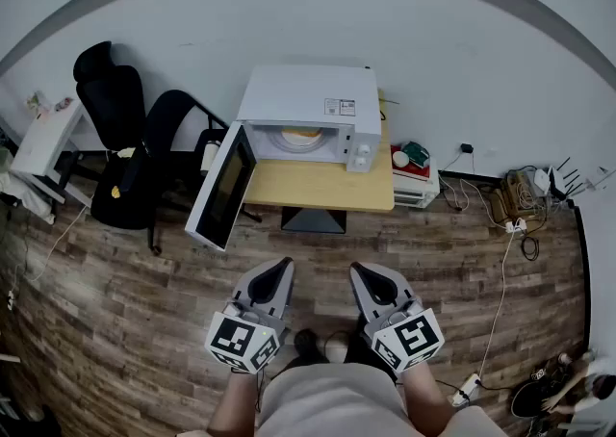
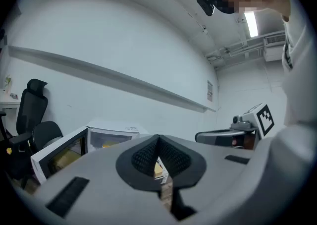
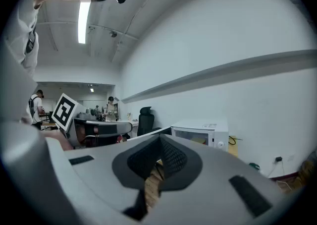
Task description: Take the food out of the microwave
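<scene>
Yellowish food (image 1: 301, 136) sat inside the white box-shaped microwave (image 1: 308, 98), whose door (image 1: 223, 190) stood open, on the light wooden table (image 1: 327, 190). The grey left gripper (image 1: 282, 264) and grey right gripper (image 1: 358, 269) hung well apart from it, jaws together, empty.

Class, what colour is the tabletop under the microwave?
Light tan wood; the tabletop shows best in the head view.

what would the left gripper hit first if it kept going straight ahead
Nothing close: the shut left gripper has bare floor ahead, then likely the table front edge below the microwave; depth is unclear.
</scene>
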Action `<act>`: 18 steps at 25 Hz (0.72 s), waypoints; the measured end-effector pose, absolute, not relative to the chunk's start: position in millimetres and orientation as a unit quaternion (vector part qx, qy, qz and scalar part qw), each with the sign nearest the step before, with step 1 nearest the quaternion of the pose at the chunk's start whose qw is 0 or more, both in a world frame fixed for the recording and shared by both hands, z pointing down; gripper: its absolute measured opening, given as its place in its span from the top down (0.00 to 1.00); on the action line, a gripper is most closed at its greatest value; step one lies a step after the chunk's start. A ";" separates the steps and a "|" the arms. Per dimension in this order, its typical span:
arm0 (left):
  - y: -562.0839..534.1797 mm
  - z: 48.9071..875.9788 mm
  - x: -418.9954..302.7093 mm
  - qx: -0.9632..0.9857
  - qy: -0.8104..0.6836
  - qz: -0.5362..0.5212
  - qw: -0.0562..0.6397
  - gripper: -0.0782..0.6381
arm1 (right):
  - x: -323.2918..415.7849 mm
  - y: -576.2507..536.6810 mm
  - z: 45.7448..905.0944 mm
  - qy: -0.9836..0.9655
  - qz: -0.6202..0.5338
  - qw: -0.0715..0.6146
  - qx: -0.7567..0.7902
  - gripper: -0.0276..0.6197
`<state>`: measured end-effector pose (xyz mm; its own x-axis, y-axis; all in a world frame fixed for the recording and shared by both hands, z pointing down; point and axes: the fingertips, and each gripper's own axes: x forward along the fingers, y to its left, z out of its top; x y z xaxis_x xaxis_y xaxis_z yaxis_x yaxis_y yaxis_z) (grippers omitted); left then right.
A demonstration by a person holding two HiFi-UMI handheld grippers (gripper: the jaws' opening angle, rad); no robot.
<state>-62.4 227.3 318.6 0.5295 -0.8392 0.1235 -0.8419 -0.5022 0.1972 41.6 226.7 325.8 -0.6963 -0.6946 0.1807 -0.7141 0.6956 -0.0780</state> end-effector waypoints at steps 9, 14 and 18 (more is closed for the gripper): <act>225.5 326.8 -72.0 0.862 -0.492 0.009 0.122 0.88 | 50.4 228.4 326.9 -0.911 0.070 0.074 0.400 0.96; 224.8 327.7 -77.2 0.865 -0.488 0.017 0.117 0.88 | 48.7 224.5 319.6 -0.908 0.073 0.058 0.410 0.96; 226.6 330.8 -78.7 0.869 -0.482 0.021 0.115 0.88 | 46.2 226.0 320.6 -0.909 0.075 0.063 0.406 0.96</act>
